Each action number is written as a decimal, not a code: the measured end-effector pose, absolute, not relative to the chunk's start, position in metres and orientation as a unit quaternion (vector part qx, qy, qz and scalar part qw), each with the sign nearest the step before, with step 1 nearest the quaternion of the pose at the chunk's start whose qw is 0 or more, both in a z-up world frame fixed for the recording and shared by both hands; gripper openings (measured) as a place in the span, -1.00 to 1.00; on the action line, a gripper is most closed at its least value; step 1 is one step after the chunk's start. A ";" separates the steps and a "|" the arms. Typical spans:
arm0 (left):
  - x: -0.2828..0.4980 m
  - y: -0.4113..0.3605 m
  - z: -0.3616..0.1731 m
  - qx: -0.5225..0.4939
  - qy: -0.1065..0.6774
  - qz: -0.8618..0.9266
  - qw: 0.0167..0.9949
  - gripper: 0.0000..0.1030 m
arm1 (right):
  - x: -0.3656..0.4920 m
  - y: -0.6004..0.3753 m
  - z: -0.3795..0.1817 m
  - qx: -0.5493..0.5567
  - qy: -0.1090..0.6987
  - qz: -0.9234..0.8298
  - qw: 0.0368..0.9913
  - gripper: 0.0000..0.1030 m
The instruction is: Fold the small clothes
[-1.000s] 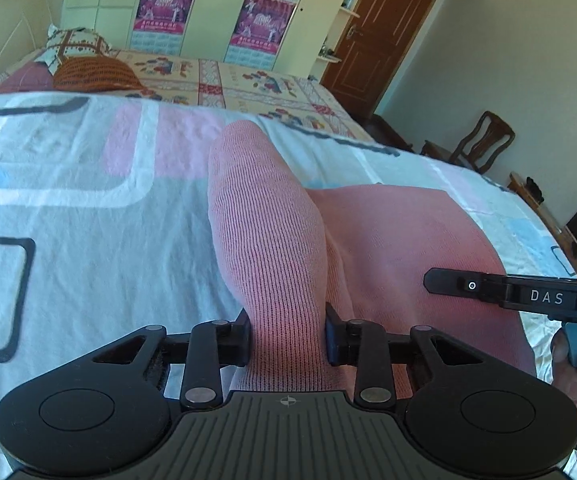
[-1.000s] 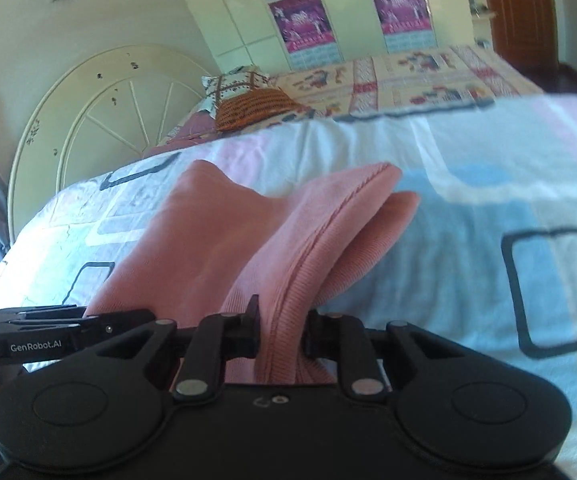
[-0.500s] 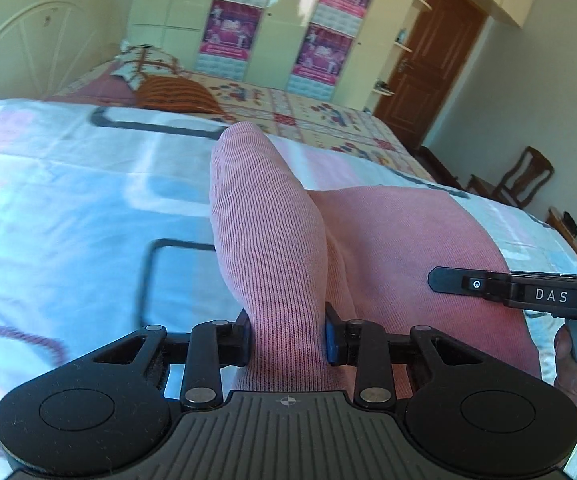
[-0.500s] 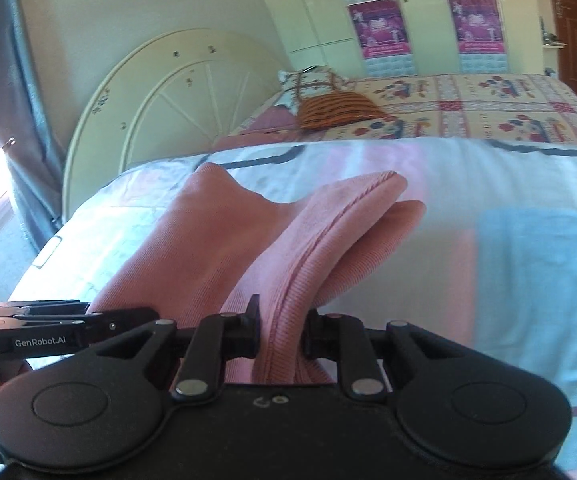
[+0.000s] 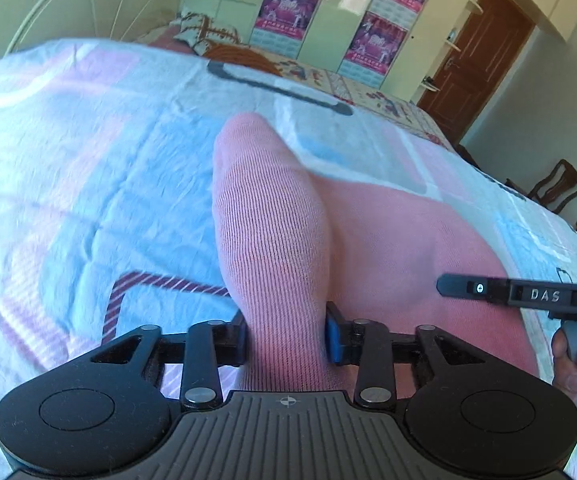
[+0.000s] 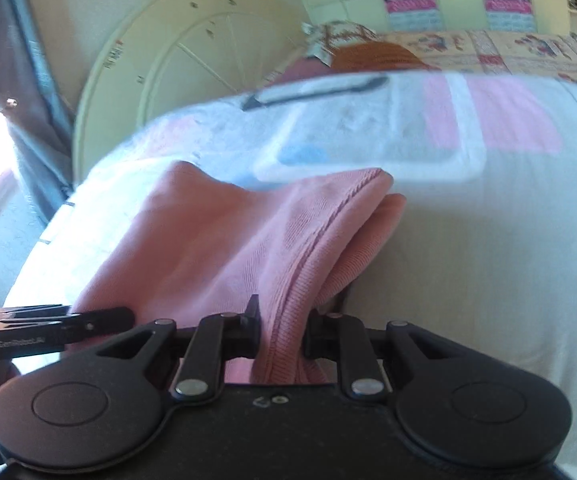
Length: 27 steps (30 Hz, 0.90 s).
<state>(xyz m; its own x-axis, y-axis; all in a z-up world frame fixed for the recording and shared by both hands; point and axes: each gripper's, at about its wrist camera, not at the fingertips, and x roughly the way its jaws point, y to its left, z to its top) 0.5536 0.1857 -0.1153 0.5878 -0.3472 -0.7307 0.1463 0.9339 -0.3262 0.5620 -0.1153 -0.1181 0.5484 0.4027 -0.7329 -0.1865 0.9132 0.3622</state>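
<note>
The pink knitted garment (image 5: pixel 272 216) hangs between the two grippers, above a bed covered with a quilt (image 5: pixel 88 168) that has pink, blue and white blocks. One part of it is gathered into a thick ribbed fold that rises in front of the left gripper (image 5: pixel 286 336). The fold fills the gap between the two fingers; the jaws of this gripper are opening now, and the cloth is still between them, touching the blue pad (image 5: pixel 333 338) on the right side. From there the cloth spreads to the right as a flat sheet toward the right gripper (image 6: pixel 282 334).

The right gripper pinches another edge of the same garment, the one with a stitched hem. Its fingers are close together with the hem pressed between them, and the cloth folds over itself just beyond them.

In the left wrist view the right gripper appears at the right edge as a black bar, with some fingers of the person's hand (image 5: pixel 572 364) around its handle. In the right wrist view the left gripper shows at the left edge in the same way.

Further away there are a round cream headboard (image 6: pixel 192 60), an orange cushion (image 6: pixel 376 56), a wardrobe with purple posters (image 5: pixel 288 12), a brown door (image 5: pixel 484 52) and a wooden chair (image 5: pixel 556 188).
</note>
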 end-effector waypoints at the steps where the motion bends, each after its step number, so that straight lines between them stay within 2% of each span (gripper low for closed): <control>1: 0.554 0.186 -0.119 -0.119 0.431 -0.140 0.883 -0.12 | 0.563 -0.119 -0.127 0.130 0.454 0.161 0.867 -0.65; 5: 0.553 0.187 -0.127 -0.119 0.426 -0.143 0.885 -0.04 | 0.561 -0.135 -0.147 0.188 0.466 0.148 0.852 -0.64; 8: 0.553 0.189 -0.130 -0.123 0.426 -0.145 0.885 0.06 | 0.559 -0.132 -0.146 0.182 0.464 0.147 0.855 -0.62; 10: 0.555 0.191 -0.130 -0.120 0.426 -0.140 0.886 0.32 | 0.560 -0.130 -0.145 0.174 0.466 0.148 0.855 -0.58; 11: 0.555 0.193 -0.130 -0.116 0.425 -0.136 0.887 0.38 | 0.561 -0.131 -0.144 0.175 0.467 0.149 0.854 -0.54; 12: 0.554 0.194 -0.130 -0.110 0.426 -0.131 0.889 0.55 | 0.561 -0.132 -0.143 0.176 0.469 0.149 0.852 -0.50; 14: 0.550 0.200 -0.124 -0.103 0.414 -0.124 0.896 0.58 | 0.561 -0.135 -0.137 0.167 0.469 0.134 0.857 -0.13; 16: 0.541 0.209 -0.108 -0.101 0.379 -0.118 0.912 0.52 | 0.556 -0.142 -0.122 0.153 0.446 0.117 0.874 -0.18; 19: 0.542 0.213 -0.082 -0.106 0.333 -0.129 0.928 0.26 | 0.555 -0.145 -0.097 0.128 0.410 0.131 0.893 -0.55; 20: 0.548 0.209 -0.078 -0.105 0.327 -0.143 0.928 0.19 | 0.558 -0.140 -0.092 0.113 0.404 0.140 0.897 -0.57; 22: 0.567 0.188 -0.075 -0.080 0.341 -0.175 0.920 -0.19 | 0.567 -0.123 -0.088 0.074 0.401 0.154 0.900 -0.58; 23: 0.576 0.177 -0.078 -0.066 0.351 -0.185 0.915 -0.27 | 0.573 -0.113 -0.091 0.056 0.407 0.159 0.898 -0.68; 26: 0.599 0.153 -0.100 -0.030 0.398 -0.178 0.899 -0.29 | 0.591 -0.087 -0.116 -0.028 0.441 0.129 0.888 -1.00; 27: 0.602 0.151 -0.106 -0.031 0.404 -0.176 0.897 -0.30 | 0.596 -0.085 -0.128 -0.053 0.451 0.110 0.884 -1.00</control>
<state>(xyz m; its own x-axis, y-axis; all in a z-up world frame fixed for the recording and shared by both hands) 0.6020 0.1514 -0.1060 0.6118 -0.3412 -0.7136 0.2918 0.9359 -0.1972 0.5955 -0.0847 -0.1279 0.5681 0.1468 -0.8097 -0.2431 0.9700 0.0053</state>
